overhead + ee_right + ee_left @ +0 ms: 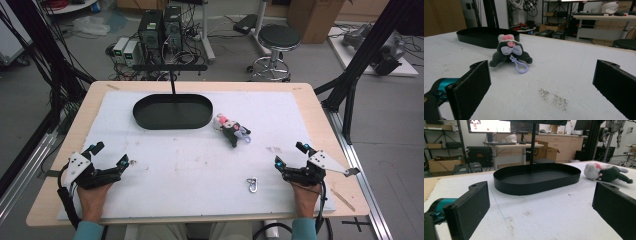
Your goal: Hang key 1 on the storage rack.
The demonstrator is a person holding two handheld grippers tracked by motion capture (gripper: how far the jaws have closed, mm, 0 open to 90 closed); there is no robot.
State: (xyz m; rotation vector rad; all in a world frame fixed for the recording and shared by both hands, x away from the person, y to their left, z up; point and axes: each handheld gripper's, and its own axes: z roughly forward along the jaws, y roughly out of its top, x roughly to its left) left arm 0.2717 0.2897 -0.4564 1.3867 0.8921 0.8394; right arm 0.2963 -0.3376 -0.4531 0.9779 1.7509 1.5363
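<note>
Start step: both tongs, left (110,156) and right (289,154), released, empty, near surface (200,150) front corners. Next likely: right reaches plush toy (231,129) beside black tray (172,111).

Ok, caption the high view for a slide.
Both open grippers, left and right, rest apart; plush toy beside black tray.

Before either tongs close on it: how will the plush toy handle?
The plush toy looks soft and stuffed, so it will probably squash under the pads and feel light. It lies slumped on the white mat, so rolling seems unlikely. Its lilac loop looks thin and may flop or snag.
</note>
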